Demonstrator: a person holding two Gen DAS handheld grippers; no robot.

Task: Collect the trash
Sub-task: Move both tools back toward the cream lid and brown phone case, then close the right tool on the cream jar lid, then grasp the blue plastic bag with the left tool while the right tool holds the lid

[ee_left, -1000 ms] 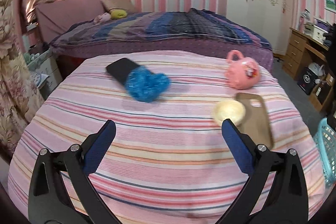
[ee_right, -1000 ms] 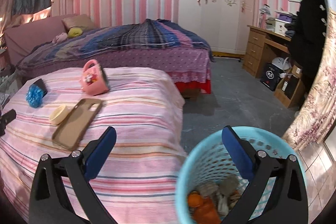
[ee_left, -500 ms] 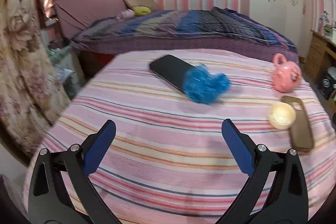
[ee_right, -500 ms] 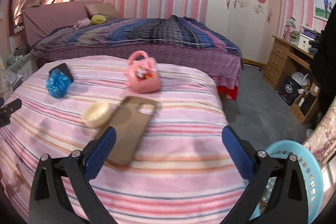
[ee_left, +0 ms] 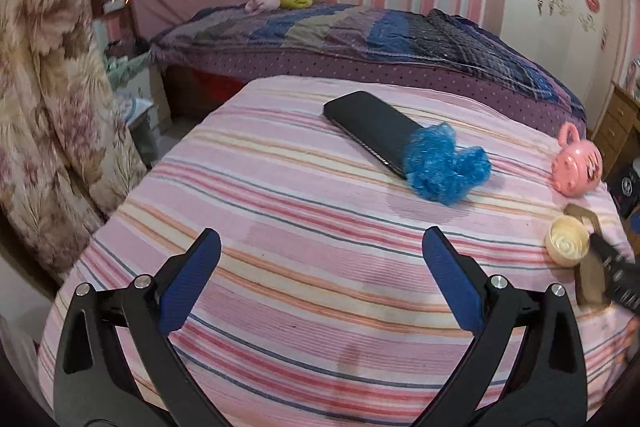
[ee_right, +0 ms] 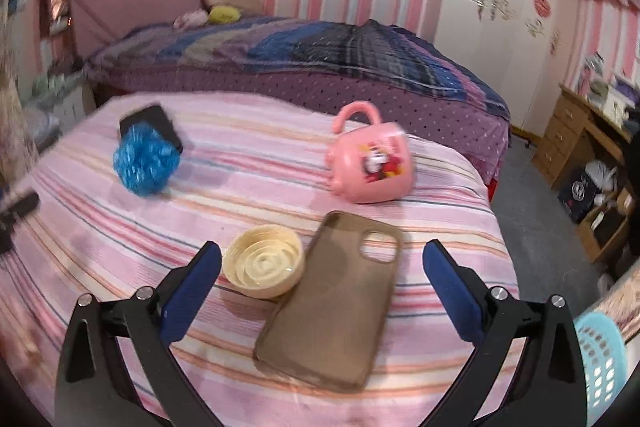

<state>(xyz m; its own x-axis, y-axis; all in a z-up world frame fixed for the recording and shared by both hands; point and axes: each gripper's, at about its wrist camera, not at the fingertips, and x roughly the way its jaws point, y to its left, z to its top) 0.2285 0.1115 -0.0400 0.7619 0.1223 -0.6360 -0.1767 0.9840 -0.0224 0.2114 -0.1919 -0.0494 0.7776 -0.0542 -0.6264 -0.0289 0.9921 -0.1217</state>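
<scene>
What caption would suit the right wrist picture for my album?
Open right gripper above a striped bedspread, facing a cream lid, a brown phone case, a pink mug and blue crumpled plastic.

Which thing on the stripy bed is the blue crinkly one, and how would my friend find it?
Start at the pink striped bed in front. On its far side lies a black phone, and the blue wad sits against the phone's near end, overlapping it. It is the only bright blue, crumpled thing there; the pink cup, cream lid and brown phone case are smooth.
</scene>
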